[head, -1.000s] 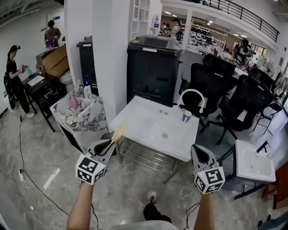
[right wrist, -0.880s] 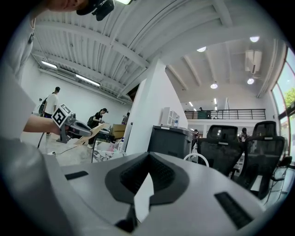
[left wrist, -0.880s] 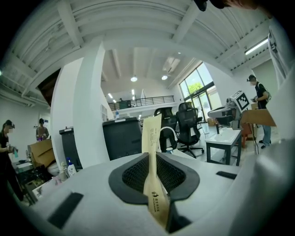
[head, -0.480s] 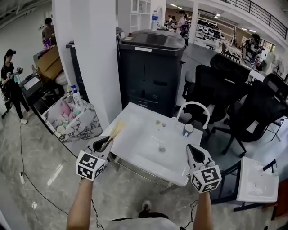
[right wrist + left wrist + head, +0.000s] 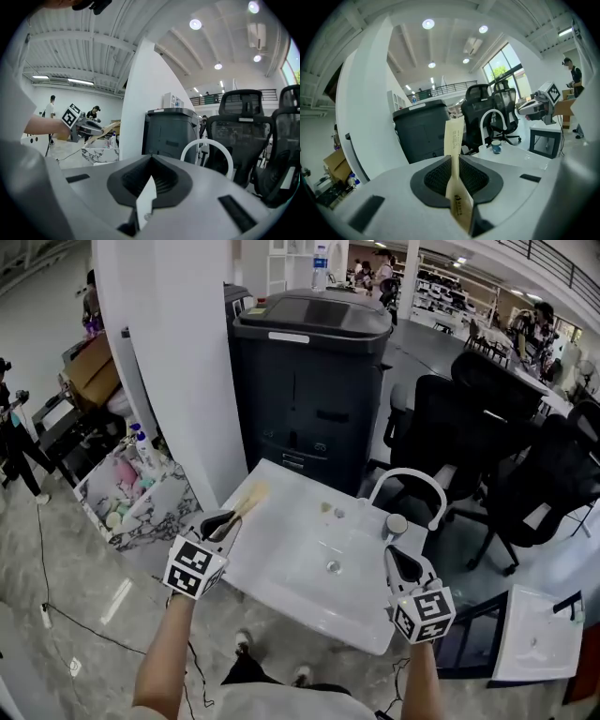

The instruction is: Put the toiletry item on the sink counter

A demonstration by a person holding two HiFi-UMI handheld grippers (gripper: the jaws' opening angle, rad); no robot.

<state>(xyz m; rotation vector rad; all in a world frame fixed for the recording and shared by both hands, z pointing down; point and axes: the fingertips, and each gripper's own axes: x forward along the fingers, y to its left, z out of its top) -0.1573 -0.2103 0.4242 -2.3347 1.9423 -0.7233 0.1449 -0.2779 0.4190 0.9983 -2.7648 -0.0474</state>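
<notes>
My left gripper (image 5: pixel 223 523) is shut on a flat tan paper packet (image 5: pixel 246 502), a wrapped toiletry item. The packet's far end hangs over the left corner of the white sink counter (image 5: pixel 281 570). In the left gripper view the packet (image 5: pixel 453 136) stands up between the pressed jaws of the left gripper (image 5: pixel 453 159). My right gripper (image 5: pixel 392 557) hovers over the counter's right edge, near the cup (image 5: pixel 396 524). In the right gripper view the right gripper (image 5: pixel 150 161) is shut with nothing in it, and the left gripper (image 5: pixel 82 129) with the packet (image 5: pixel 105 130) shows at the left.
A white arched faucet (image 5: pixel 405 488) rises at the counter's back right. Behind the sink stands a big black cabinet (image 5: pixel 309 381), with a white pillar (image 5: pixel 178 362) to its left. A marble-patterned box of bottles (image 5: pixel 131 493) sits left; black office chairs (image 5: pixel 469 427) are right.
The view has closed in on the sink. Both grippers have come forward over its near edge, and the packet's tip now reaches over the counter's left corner.
</notes>
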